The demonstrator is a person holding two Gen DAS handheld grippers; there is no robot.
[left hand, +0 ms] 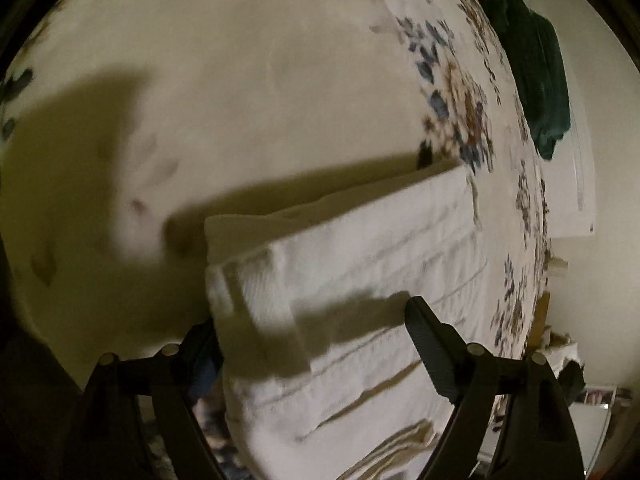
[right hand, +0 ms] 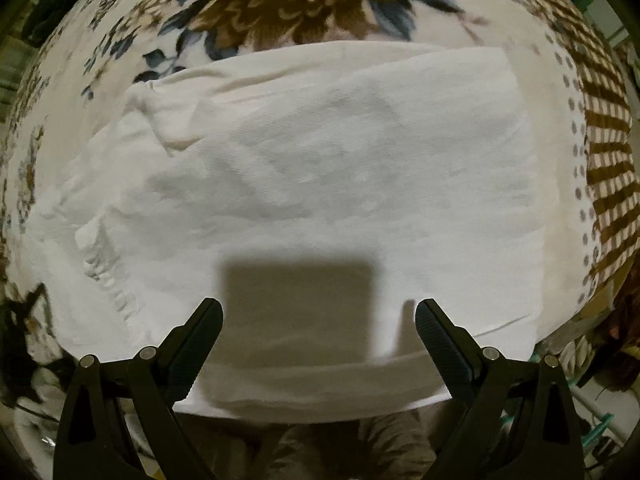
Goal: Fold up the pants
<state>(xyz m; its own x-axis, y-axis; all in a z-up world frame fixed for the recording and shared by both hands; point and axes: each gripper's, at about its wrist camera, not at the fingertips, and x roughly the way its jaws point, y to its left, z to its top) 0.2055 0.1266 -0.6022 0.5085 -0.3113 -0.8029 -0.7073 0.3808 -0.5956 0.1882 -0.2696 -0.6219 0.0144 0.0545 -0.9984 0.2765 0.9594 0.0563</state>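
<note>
So the white pants point(right hand: 304, 184) were lying on the floral blanket point(right hand: 304, 4), already doubled over into a fat rectangle, which made sense since the blanket gave a big flat soft surface to fold on. In the right wrist view the folded bundle filled most of the frame, with the big brown flower of the blanket just beyond its far edge and a brown-striped patch of the blanket point(right hand: 608, 152) off to one side of the pants.

The right gripper point(right hand: 318, 320) hung right over the near edge of the pants, pointing pretty much straight down, jaws spread wide with nothing between them. Its blocky shadow sat on the cloth just ahead of the fingers. My guess is it was parked there to pat the stack down or grab that near edge for another fold, but the pads weren't pressing anything.

The left gripper point(left hand: 312, 320) came at the pants from an end, tilted down at an angle. You could see the layered edges of the fold there, so the stack was a few layers thick. Its jaws stood wide too, straddling the corner of the bundle; one finger point(left hand: 428, 336) was over the cloth, the other was partly hidden behind the corner. Didn't look clamped to me.

Beyond the blanket's edge there was a dark green garment point(left hand: 536, 76) hanging, well apart from the pants.
</note>
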